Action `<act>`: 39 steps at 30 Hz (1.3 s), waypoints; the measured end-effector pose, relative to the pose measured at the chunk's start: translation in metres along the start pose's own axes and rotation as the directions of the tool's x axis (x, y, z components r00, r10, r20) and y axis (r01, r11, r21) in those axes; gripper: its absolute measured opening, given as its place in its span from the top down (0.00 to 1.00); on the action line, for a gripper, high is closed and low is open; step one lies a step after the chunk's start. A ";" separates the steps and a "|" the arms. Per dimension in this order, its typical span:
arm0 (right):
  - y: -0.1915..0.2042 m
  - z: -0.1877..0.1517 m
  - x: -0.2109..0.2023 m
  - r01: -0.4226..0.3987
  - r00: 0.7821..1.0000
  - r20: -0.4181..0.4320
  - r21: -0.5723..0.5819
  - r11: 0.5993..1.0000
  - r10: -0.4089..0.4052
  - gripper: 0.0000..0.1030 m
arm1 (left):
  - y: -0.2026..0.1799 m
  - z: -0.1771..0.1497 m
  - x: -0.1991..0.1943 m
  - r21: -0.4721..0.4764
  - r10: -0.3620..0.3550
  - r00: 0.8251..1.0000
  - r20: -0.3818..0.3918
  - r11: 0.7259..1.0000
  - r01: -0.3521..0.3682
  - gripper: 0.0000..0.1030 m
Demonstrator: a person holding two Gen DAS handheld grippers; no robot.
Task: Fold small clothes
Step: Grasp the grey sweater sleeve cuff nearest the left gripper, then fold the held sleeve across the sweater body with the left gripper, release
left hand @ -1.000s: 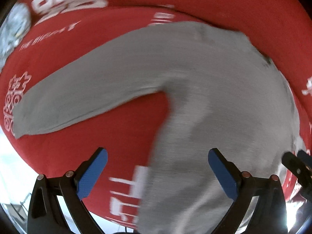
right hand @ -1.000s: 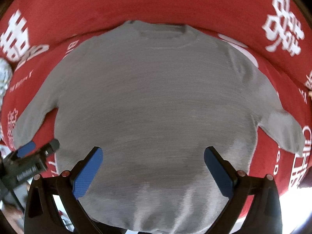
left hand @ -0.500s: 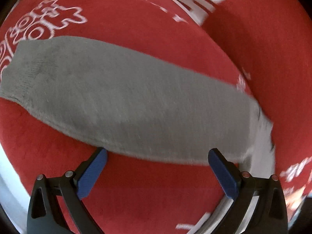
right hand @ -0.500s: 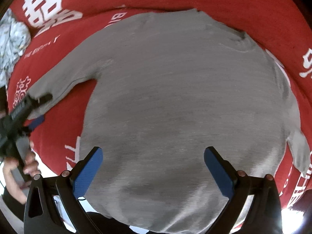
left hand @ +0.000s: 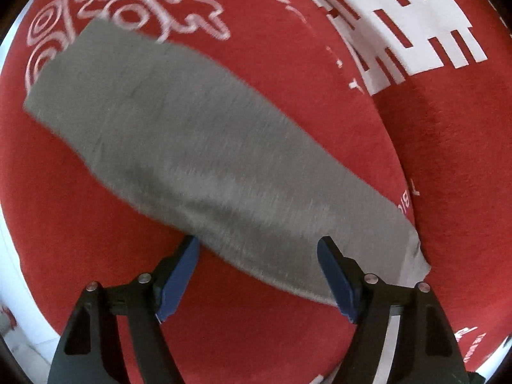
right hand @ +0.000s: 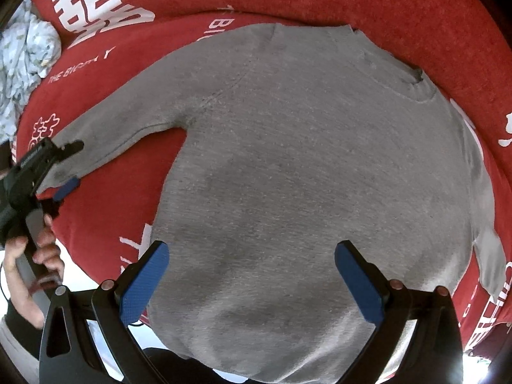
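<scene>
A grey sweater [right hand: 304, 166] lies flat, front down or up I cannot tell, on a red cloth with white print. Its left sleeve [left hand: 198, 147] stretches across the left wrist view. My left gripper [left hand: 259, 252] is open, its fingers straddling the sleeve's near edge; it also shows in the right wrist view [right hand: 65, 168] at the sleeve's cuff. My right gripper [right hand: 252, 262] is open over the sweater's lower body, near the hem. The right sleeve [right hand: 489, 243] lies at the right edge.
The red cloth [right hand: 384, 6] covers a raised surface with a fold at the back. A pale patterned garment [right hand: 25, 60] lies bunched at the far left. The cloth's near edge [right hand: 92, 275] drops off by the left hand.
My left gripper has moved left from the sweater's body to the sleeve and narrowed its opening around the sleeve's edge. My right gripper has turned left over the body.
</scene>
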State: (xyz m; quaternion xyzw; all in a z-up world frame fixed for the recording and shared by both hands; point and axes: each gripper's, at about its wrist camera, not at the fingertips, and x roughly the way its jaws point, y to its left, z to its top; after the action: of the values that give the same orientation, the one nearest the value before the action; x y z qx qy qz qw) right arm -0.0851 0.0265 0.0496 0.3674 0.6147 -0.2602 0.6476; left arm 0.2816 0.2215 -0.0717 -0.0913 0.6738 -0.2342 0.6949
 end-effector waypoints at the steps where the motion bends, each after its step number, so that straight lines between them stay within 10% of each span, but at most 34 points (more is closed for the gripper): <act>1: -0.001 0.000 0.000 0.000 1.000 -0.002 0.003 1.000 0.000 0.00 | 0.000 0.000 0.000 0.005 -0.005 1.000 0.013 1.000 0.005 0.23; 7: -0.004 -0.003 0.000 0.001 1.000 -0.010 0.008 1.000 0.000 0.00 | -0.004 0.015 0.007 -0.033 -0.040 0.999 0.032 0.999 0.041 0.22; 9: -0.005 -0.005 0.002 -0.001 1.000 -0.014 0.011 1.000 0.001 0.00 | -0.004 0.017 0.006 -0.042 -0.037 0.998 0.054 0.998 0.039 0.36; 11: -0.005 -0.007 0.003 -0.003 1.000 -0.020 0.014 1.000 0.004 0.00 | -0.001 0.016 0.003 -0.025 -0.038 0.997 0.063 0.999 0.039 0.77; 18: -0.009 -0.011 0.003 -0.009 1.000 -0.026 0.025 1.000 0.009 0.00 | 0.004 0.020 -0.004 0.027 -0.099 0.994 0.045 0.995 0.098 0.85; 22: -0.008 -0.009 0.003 -0.005 1.000 -0.022 0.022 1.000 0.006 0.00 | 0.005 0.017 -0.006 0.042 -0.047 0.999 -0.008 0.998 0.047 0.79; 25: -0.007 -0.008 0.003 -0.006 1.000 -0.021 0.019 1.000 0.007 0.00 | 0.017 0.008 -0.011 0.029 0.006 1.000 0.007 1.000 -0.006 0.19; 39: 0.008 0.000 0.017 -0.004 0.999 -0.049 -0.022 1.000 0.003 0.00 | 0.004 0.030 0.011 -0.084 -0.191 0.979 0.066 0.977 0.196 0.22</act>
State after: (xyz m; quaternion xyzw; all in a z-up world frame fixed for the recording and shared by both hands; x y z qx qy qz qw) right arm -0.0769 0.0333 0.0343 0.3676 0.6325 -0.2431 0.6369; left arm 0.3116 0.2142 -0.0815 -0.1945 0.6514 -0.2675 0.6828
